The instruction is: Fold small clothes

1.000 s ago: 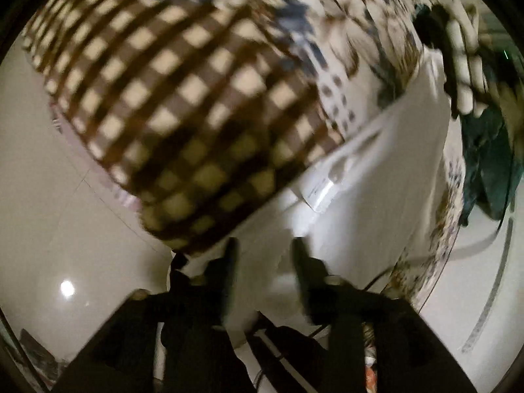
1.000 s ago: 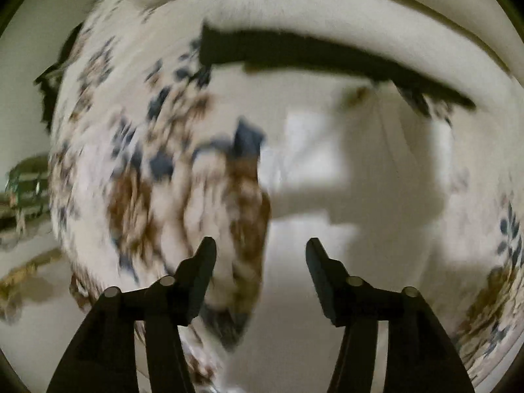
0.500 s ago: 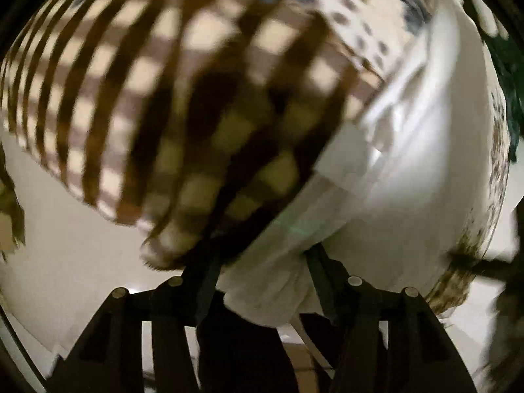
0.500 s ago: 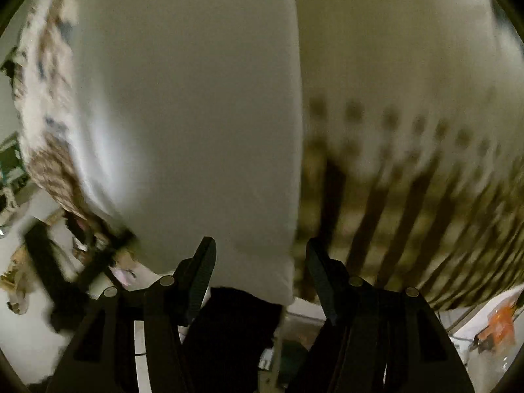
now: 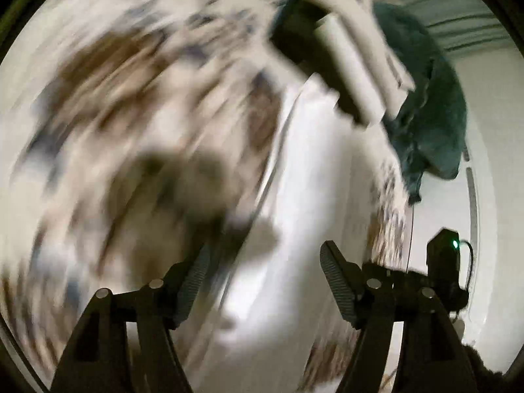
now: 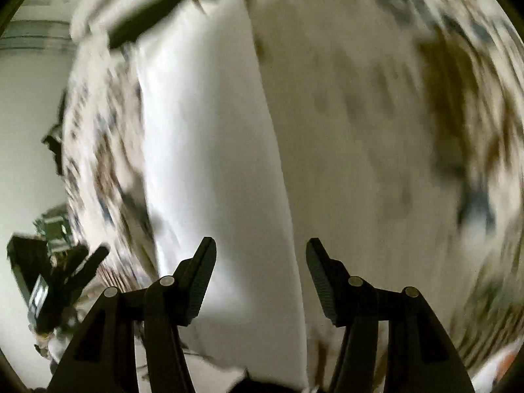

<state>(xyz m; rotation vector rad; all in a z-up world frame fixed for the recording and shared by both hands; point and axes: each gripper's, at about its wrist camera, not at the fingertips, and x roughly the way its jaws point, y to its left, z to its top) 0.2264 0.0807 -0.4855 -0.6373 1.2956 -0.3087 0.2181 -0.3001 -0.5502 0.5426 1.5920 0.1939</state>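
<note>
My left tool (image 5: 265,278): matte black, two ribbed fingers (image 5: 334,281), silver pivot screws at the linkages. My right tool (image 6: 261,275): same black build, ribbed pads (image 6: 204,278), silver screws.

Matt white cloth garment (image 6: 213,163) on soft patterned bedcover (image 5: 114,114).

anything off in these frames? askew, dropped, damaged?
Nothing damaged that I can tell. Both views are heavily motion-blurred. The white garment lies on the patterned bedspread; the left gripper and right gripper are open and empty. Dark green clothing lies bunched behind.
</note>
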